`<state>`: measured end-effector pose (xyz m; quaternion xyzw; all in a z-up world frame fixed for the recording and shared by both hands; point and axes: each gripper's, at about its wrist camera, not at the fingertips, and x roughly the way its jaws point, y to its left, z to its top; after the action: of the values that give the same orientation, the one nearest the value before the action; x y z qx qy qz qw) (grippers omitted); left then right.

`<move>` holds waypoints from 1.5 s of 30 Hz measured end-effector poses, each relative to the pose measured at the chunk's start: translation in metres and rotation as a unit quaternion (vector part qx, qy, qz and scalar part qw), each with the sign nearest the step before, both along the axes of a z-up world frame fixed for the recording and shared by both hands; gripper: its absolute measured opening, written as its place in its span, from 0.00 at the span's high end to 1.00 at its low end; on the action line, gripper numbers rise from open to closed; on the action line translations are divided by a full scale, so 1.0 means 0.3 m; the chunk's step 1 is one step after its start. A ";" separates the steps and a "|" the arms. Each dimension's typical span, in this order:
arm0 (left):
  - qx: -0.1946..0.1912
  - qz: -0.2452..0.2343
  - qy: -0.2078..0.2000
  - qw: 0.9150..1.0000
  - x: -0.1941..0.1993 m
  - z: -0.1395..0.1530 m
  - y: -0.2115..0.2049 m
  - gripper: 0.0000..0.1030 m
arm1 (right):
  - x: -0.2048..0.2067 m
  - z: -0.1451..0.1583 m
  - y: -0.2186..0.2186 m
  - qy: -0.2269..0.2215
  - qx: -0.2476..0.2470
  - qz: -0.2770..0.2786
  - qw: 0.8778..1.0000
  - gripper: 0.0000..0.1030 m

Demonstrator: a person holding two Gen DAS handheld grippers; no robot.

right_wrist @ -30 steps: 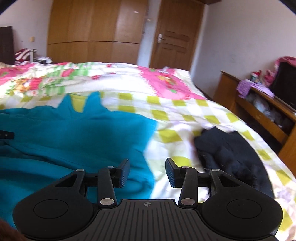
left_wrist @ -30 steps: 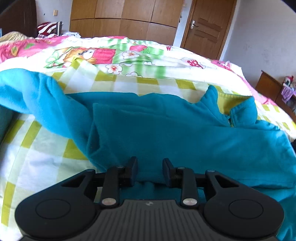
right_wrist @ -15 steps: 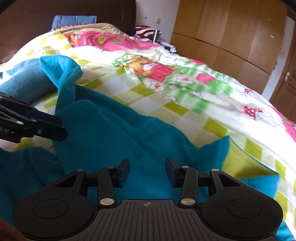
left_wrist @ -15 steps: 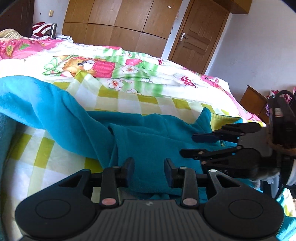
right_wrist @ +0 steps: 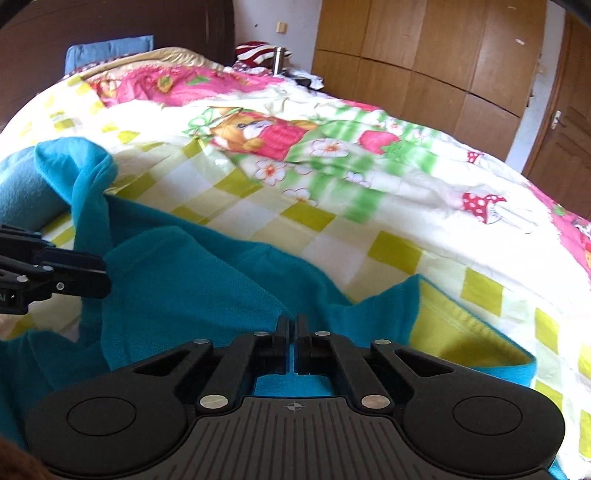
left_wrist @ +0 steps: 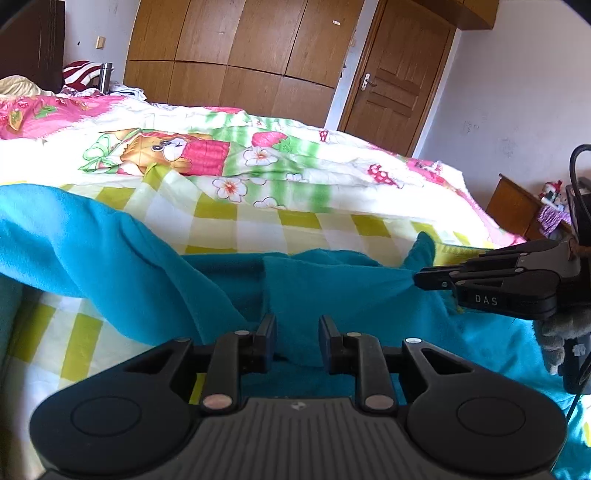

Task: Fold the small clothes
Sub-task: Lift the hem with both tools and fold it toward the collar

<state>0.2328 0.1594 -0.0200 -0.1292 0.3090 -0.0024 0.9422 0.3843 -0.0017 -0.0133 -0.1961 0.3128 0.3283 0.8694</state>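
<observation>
A teal fleece garment (left_wrist: 332, 288) with a yellow lining (right_wrist: 454, 332) lies rumpled on the bed. My left gripper (left_wrist: 297, 339) is open, its fingers on either side of a raised fold of the fleece. My right gripper (right_wrist: 291, 332) is shut on the garment's edge near the collar; it also shows in the left wrist view (left_wrist: 421, 278) pinching the cloth at the right. The left gripper's fingertips show in the right wrist view (right_wrist: 99, 277) at the left edge. One sleeve (left_wrist: 74, 243) trails off to the left.
The bed is covered with a checked yellow and floral quilt (left_wrist: 258, 177). A wooden wardrobe (left_wrist: 236, 59) and a door (left_wrist: 391, 85) stand behind. A wooden side table (left_wrist: 517, 206) with clutter is at the right. A dark headboard (right_wrist: 110, 22) and pillows are at the far left.
My right gripper has closed on the fleece edge near the collar. The left gripper stayed open over the fold, and the view lifted slightly.
</observation>
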 end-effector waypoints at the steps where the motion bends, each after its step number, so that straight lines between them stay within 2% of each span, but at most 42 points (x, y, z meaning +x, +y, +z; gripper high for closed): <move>1: 0.012 0.012 0.017 1.000 0.013 -0.021 0.001 0.63 | 0.012 -0.021 0.012 -0.005 -0.009 -0.008 1.000 1.00; 2: 0.011 0.016 0.030 0.999 0.016 -0.036 0.006 0.64 | 0.028 -0.057 0.033 -0.009 -0.026 -0.018 0.999 0.99; 4: -0.014 0.012 0.034 0.999 -0.013 -0.045 0.028 0.64 | 0.039 -0.126 0.067 0.014 -0.066 -0.012 0.998 0.90; 7: -0.017 0.024 0.016 0.999 -0.090 -0.025 0.058 0.63 | -0.023 -0.141 0.078 -0.043 -0.097 0.005 0.994 0.87; 11: -0.040 0.049 0.003 0.998 -0.151 -0.008 0.109 0.62 | -0.095 -0.070 0.067 -0.079 -0.053 -0.003 0.995 0.81; 13: -0.059 0.066 -0.001 0.996 -0.151 -0.009 0.142 0.59 | -0.133 -0.045 0.096 -0.094 -0.030 0.015 0.995 0.73; 16: -0.077 0.092 0.004 0.993 -0.140 -0.005 0.191 0.58 | -0.164 -0.073 0.177 -0.061 -0.008 0.062 0.996 0.70; 18: -0.079 0.103 0.000 0.992 -0.149 0.004 0.220 0.56 | -0.172 -0.131 0.248 -0.008 -0.042 0.098 0.994 0.70; 19: -0.078 0.108 -0.003 0.991 -0.156 0.008 0.232 0.54 | -0.184 -0.150 0.269 -0.013 -0.060 0.099 0.993 0.70; 21: -0.081 0.112 -0.012 0.990 -0.166 0.013 0.249 0.52 | -0.203 -0.128 0.271 -0.028 -0.066 0.105 0.992 0.70; 28: -0.077 0.096 -0.035 0.992 -0.153 0.035 0.239 0.51 | -0.270 -0.045 0.141 -0.029 -0.035 0.071 0.996 0.67; 30: -0.081 0.097 -0.028 0.992 -0.148 0.028 0.237 0.51 | -0.289 -0.055 0.136 -0.037 -0.030 0.070 0.996 0.66; 32: -0.088 0.099 -0.015 0.991 -0.153 0.016 0.247 0.51 | -0.281 -0.091 0.156 -0.026 -0.029 0.059 0.998 0.65; 34: -0.081 0.110 -0.006 0.991 -0.170 0.012 0.264 0.51 | -0.272 -0.147 0.194 0.003 -0.067 0.074 0.995 0.65; 35: -0.079 0.115 -0.007 0.990 -0.186 0.013 0.275 0.51 | -0.282 -0.153 0.205 -0.006 -0.080 0.077 0.994 0.65; 36: -0.078 0.117 -0.009 0.990 -0.201 0.013 0.284 0.51 | -0.289 -0.132 0.211 -0.011 -0.081 0.076 0.994 0.65; 39: -0.089 0.124 -0.003 0.988 -0.234 -0.006 0.292 0.51 | -0.285 -0.010 0.218 0.006 -0.011 0.076 0.997 0.65; 41: -0.105 0.122 0.002 0.987 -0.255 -0.028 0.285 0.51 | -0.282 0.061 0.278 -0.010 0.008 0.089 0.996 0.64; 44: -0.132 0.119 0.005 0.984 -0.278 -0.058 0.271 0.51 | -0.257 0.119 0.439 -0.029 0.000 0.129 0.991 0.54; 45: -0.135 0.116 0.005 0.984 -0.281 -0.063 0.266 0.51 | -0.240 0.123 0.499 -0.025 -0.007 0.142 0.990 0.47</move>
<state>0.1486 0.2392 -0.0388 -0.2905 0.2935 0.0659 0.9084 0.3124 0.1480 0.0235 -0.2529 0.2627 0.4408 0.8202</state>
